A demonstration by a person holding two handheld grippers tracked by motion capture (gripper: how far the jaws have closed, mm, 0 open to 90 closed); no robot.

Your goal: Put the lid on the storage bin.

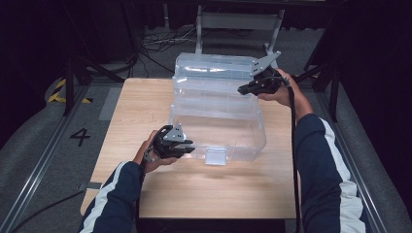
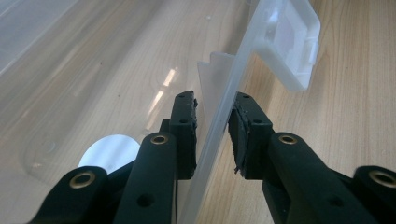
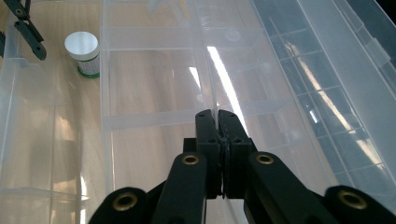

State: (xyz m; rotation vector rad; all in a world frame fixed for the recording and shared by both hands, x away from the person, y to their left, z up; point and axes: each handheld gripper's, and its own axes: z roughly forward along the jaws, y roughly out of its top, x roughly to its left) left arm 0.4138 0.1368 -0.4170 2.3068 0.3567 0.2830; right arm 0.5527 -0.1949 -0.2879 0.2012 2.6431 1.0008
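Clear plastic box (image 1: 218, 116) sits open on the wooden table (image 1: 145, 189) (lid up). Left gripper (image 2: 212, 123) straddles its front wall, jaws apart. Right gripper (image 3: 217, 122) pinches a thin inside wall.

Navy sleeves (image 1: 318, 150) with white stripes; black jaws, brass-ringed holes.

The high view looks forward and down over the wooden table (image 1: 145, 97), taking in the whole clear plastic storage box (image 1: 218, 109). The left gripper view sits close at the box's front wall (image 2: 224, 107), facing along it. The right gripper view peers into the box's inner tray (image 3: 154, 88). All three views share the box.
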